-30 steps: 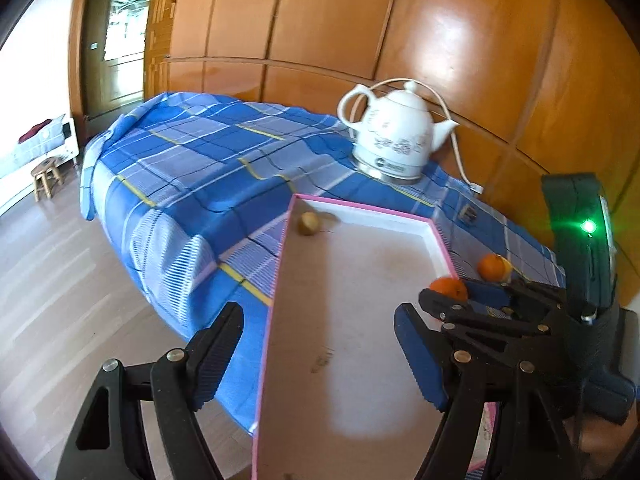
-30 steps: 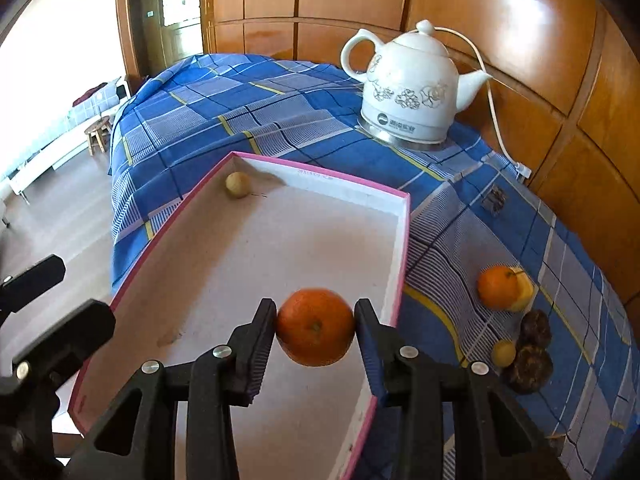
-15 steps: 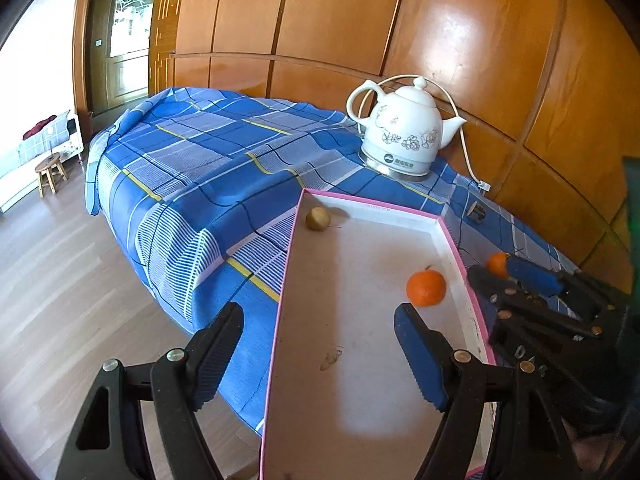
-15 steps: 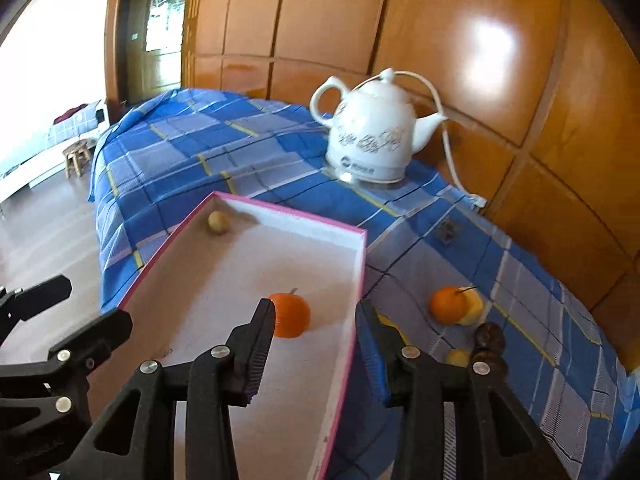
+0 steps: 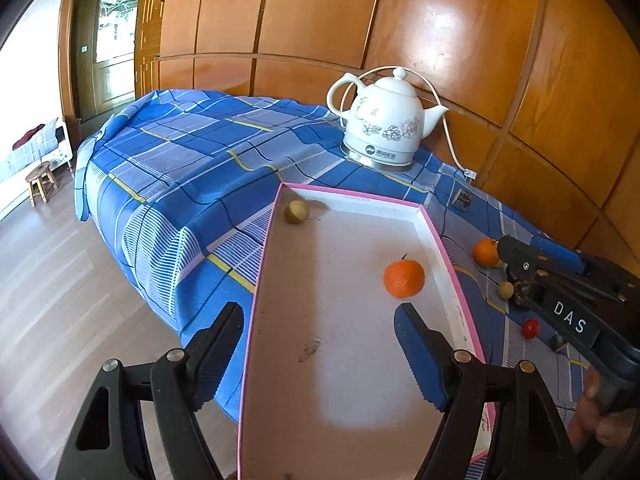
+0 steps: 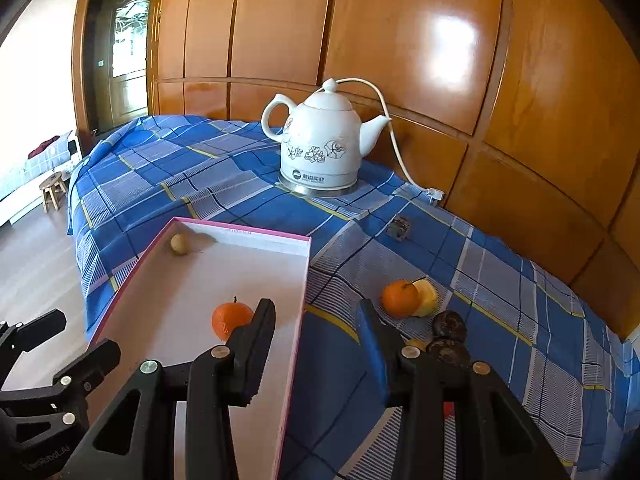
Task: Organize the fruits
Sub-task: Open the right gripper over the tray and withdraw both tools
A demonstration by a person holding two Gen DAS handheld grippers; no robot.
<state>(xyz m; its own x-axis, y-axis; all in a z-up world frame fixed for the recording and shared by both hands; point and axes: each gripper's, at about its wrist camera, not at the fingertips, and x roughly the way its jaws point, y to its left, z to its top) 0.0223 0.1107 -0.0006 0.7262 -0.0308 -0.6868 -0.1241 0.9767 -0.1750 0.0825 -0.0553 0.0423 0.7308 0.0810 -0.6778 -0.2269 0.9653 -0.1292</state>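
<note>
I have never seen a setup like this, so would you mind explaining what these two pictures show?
There is no robot here: a person holds a two-finger tool in each hand, with a fisheye camera on each looking along its fingers. One picture comes from the left hand-held gripper, the other from the right hand-held gripper. Both are open and hold nothing. On the blue checked cloth lies a pink-edged tray containing an orange and a small brownish fruit. More fruit lies on the cloth beside the tray, and a white kettle stands behind.
</note>
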